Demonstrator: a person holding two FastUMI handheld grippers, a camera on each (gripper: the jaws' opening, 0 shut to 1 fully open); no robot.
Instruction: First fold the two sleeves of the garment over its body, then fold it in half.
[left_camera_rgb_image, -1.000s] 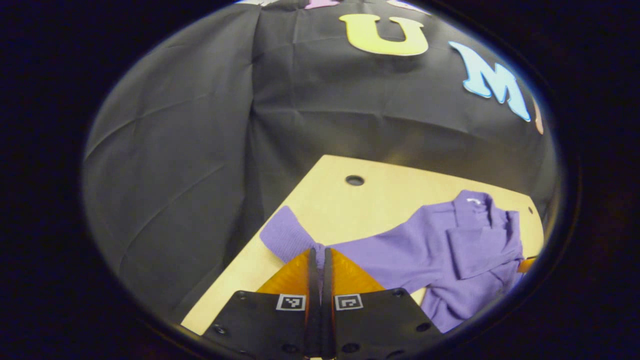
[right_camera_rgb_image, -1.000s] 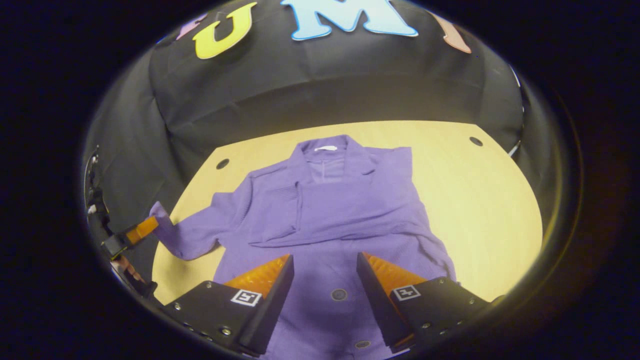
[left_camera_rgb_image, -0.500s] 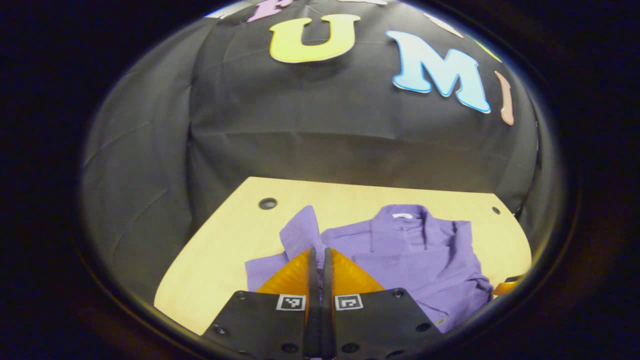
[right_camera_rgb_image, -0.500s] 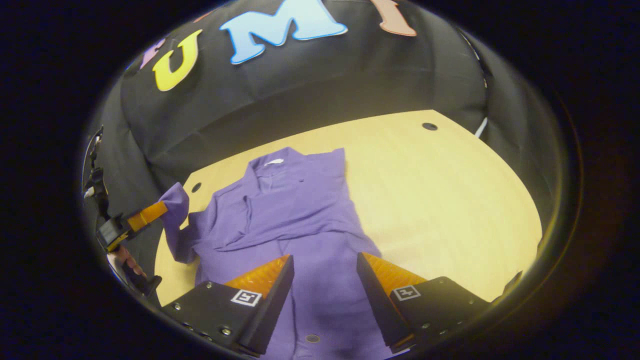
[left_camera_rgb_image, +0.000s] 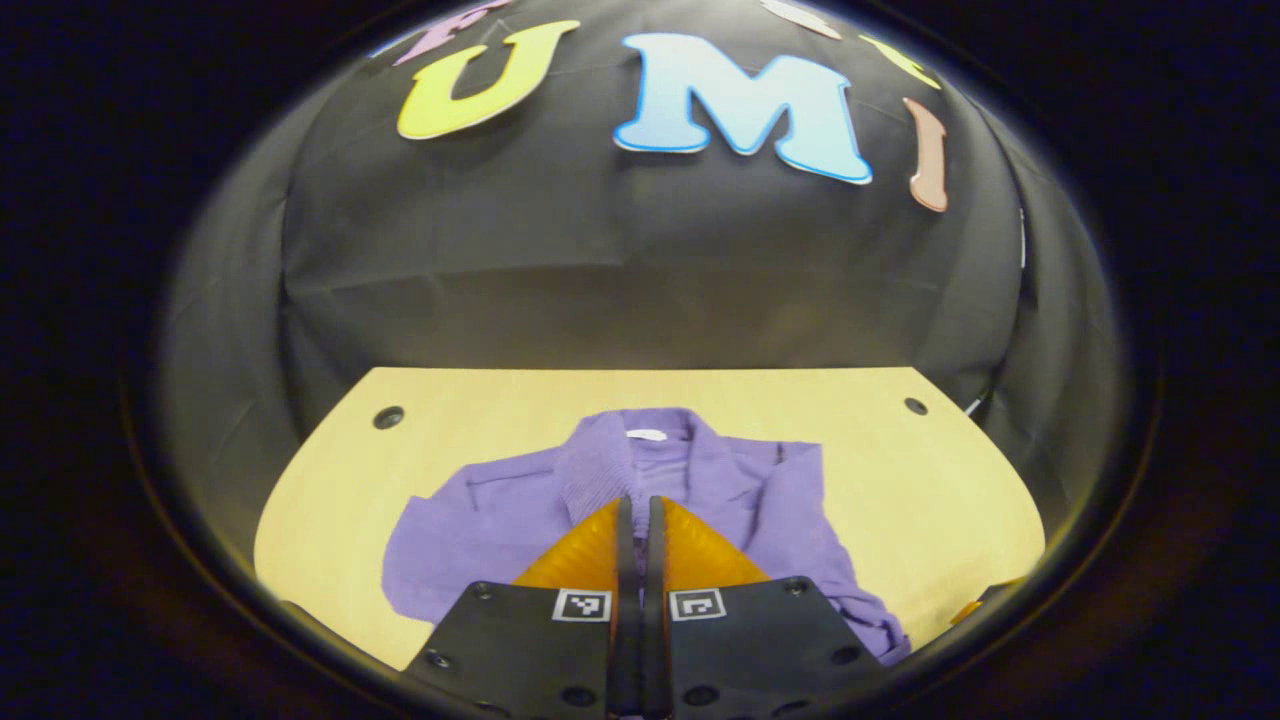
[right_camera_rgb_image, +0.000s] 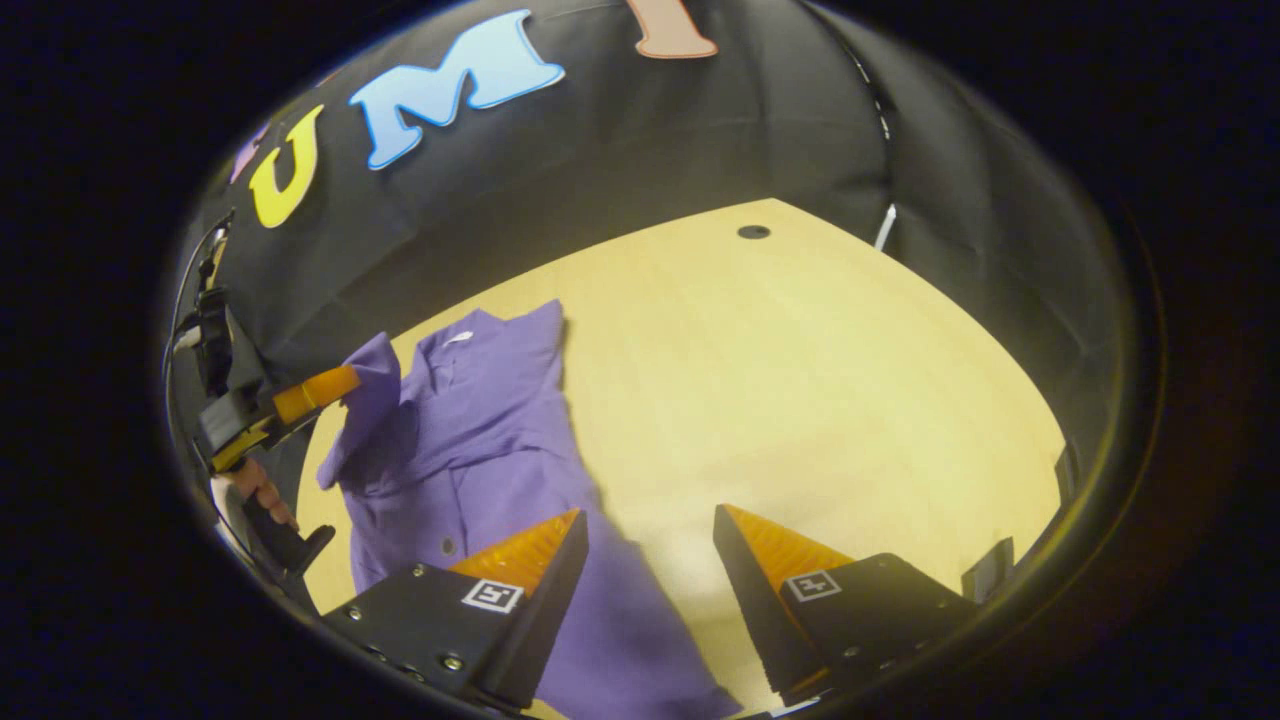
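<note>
My left gripper (left_camera_rgb_image: 636, 512) is clamped on the purple garment's (right_camera_rgb_image: 480, 420) sleeve cuff (left_camera_rgb_image: 592, 470), lifted at centre frame; my right gripper's (right_camera_rgb_image: 648, 528) fingers stand apart above the tabletop (right_camera_rgb_image: 800, 360).

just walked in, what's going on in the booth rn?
A person is folding a purple garment on the wooden table with two handheld grippers. The left gripper is shut on a sleeve cuff and holds it raised over the garment's body, near the collar. The right gripper is open, hovering low over the garment's lower right edge and gripping nothing. One sleeve already lies across the chest; the half fold is not yet done.
</note>
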